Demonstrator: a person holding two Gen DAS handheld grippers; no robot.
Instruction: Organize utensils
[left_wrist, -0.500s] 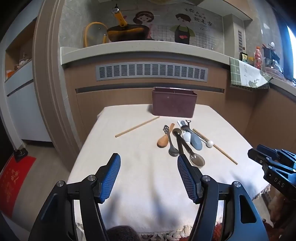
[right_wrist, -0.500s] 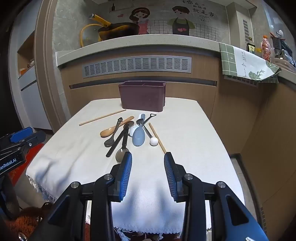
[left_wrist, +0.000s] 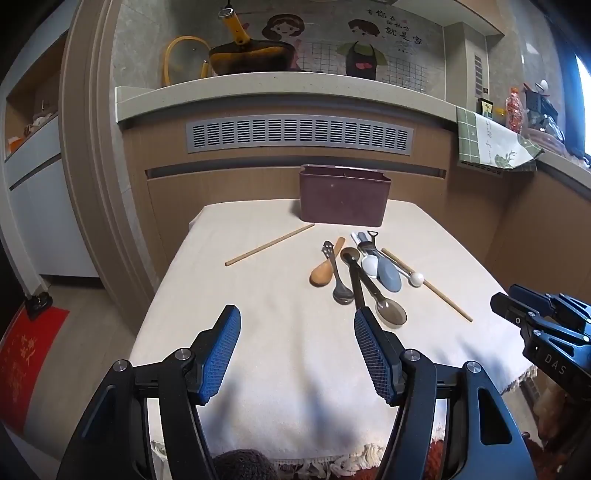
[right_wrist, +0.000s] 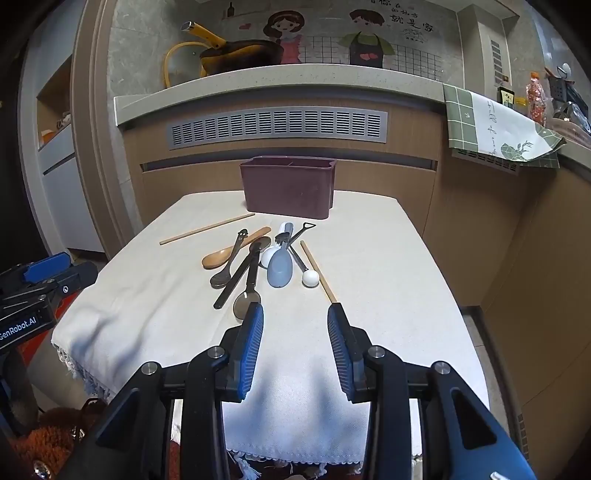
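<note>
Evidently nothing was sorted yet: the utensils lay loose mid-tabletop, the holder at the far edge. Left gripper and right gripper hovered near the front edge, jaws wide, empty.

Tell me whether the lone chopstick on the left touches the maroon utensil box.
Apart. The right wrist view shows a strip of bare cloth between the chopstick tip and the box base; the left wrist view agrees.

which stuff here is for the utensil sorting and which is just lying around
For the job: maroon holder bin, wooden spoon, two chopsticks, metal spoons, blue-grey scoop.

Lying about: yellow-handled pan, green checked towel, red mat.
</note>
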